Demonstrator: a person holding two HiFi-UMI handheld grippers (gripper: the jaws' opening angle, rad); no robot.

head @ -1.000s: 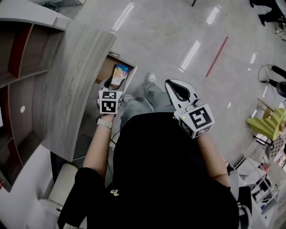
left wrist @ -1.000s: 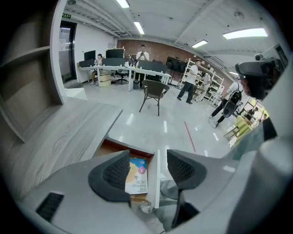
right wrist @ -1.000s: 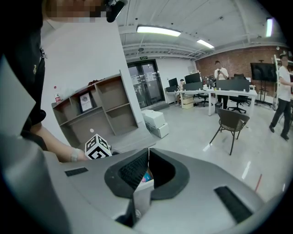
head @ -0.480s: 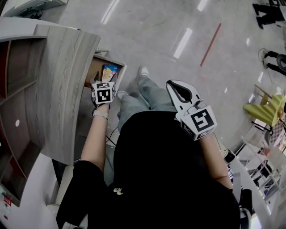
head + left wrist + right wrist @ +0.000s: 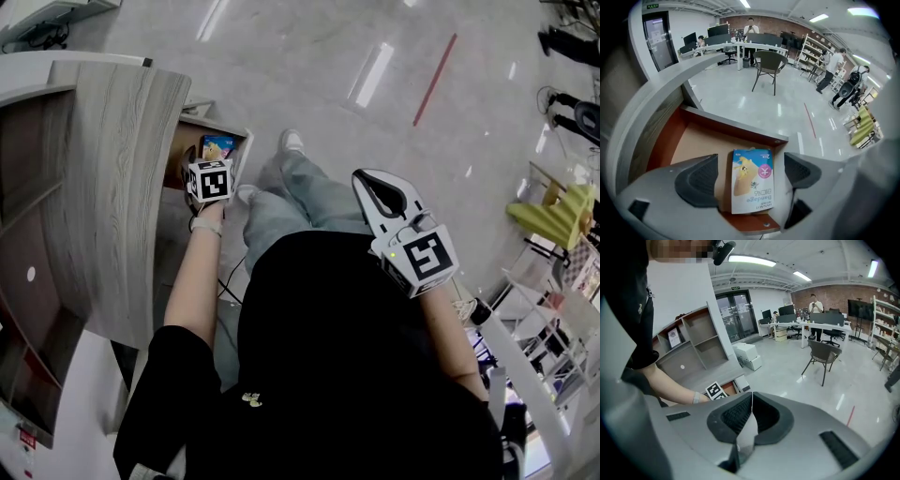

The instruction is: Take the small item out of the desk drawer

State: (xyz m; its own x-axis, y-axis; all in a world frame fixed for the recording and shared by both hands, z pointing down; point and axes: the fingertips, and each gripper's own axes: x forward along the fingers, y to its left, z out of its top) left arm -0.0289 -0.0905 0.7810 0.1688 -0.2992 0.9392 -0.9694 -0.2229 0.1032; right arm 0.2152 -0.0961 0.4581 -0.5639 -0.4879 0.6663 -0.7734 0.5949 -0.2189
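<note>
Lowered since the earlier frame, left gripper (image 5: 749,174) now reaches into the open desk drawer (image 5: 740,132); jaws just opened wide, pads clear on either side of the bandage packet (image 5: 752,187), which lies flat on the drawer floor. Right gripper (image 5: 750,404): jaws together, empty, over the person's lap

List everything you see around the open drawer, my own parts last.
Desk: one, grey woodgrain, left.
Drawer: one, brown inside, open under the desk.
Bandage packet: one, blue and white, flat in the drawer.
Floor line: one, red, upper right in head view.
Chair: one, dark, far beyond the drawer.
Left gripper: one, grey, above the drawer; jaws have just been opening, packet between them untouched.
Right gripper: one, grey, held off to the right, shut, empty.
</note>
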